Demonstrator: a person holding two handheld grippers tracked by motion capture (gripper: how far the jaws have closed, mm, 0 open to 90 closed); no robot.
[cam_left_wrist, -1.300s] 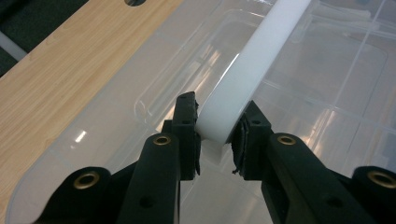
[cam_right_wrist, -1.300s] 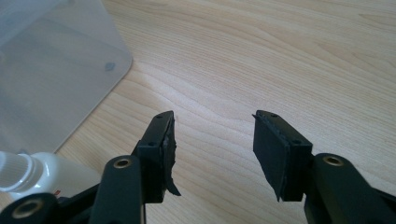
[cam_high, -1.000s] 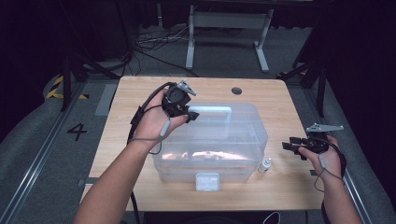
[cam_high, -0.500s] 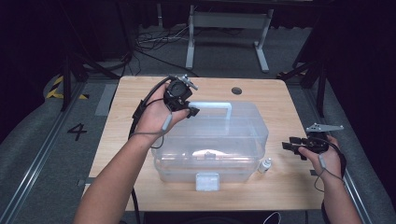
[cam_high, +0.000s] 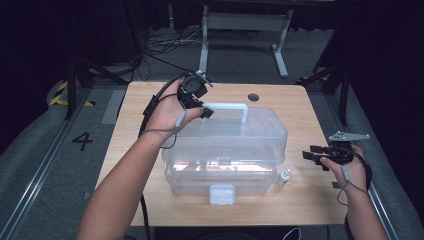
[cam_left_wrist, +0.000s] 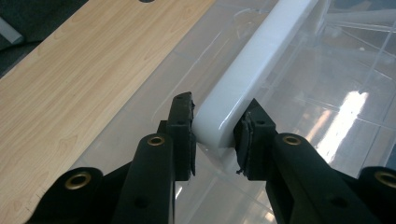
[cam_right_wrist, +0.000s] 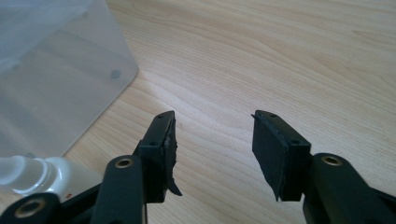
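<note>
A clear plastic storage box (cam_high: 225, 145) with a white latch (cam_high: 222, 194) stands in the middle of the wooden table (cam_high: 145, 100). Its white carry handle (cam_high: 227, 106) stands raised above the lid. My left gripper (cam_high: 200, 107) is shut on the left end of that handle; in the left gripper view both pads press the handle (cam_left_wrist: 261, 60) of the box from either side, around my left gripper's midpoint (cam_left_wrist: 217, 135). My right gripper (cam_high: 307, 156) hovers low at the table's right edge, open. Its jaws have just been closing a little, with nothing between them (cam_right_wrist: 215, 140).
A small white dropper bottle (cam_high: 283, 177) stands by the box's front right corner, just left of my right gripper; it also appears as the bottle (cam_right_wrist: 32, 175) in the right gripper view. A round cable hole (cam_high: 253, 96) sits at the table's far edge.
My left hand rose slightly and drew back with the handle, which swung up from lying near the lid to standing upright. The right hand stayed put.
</note>
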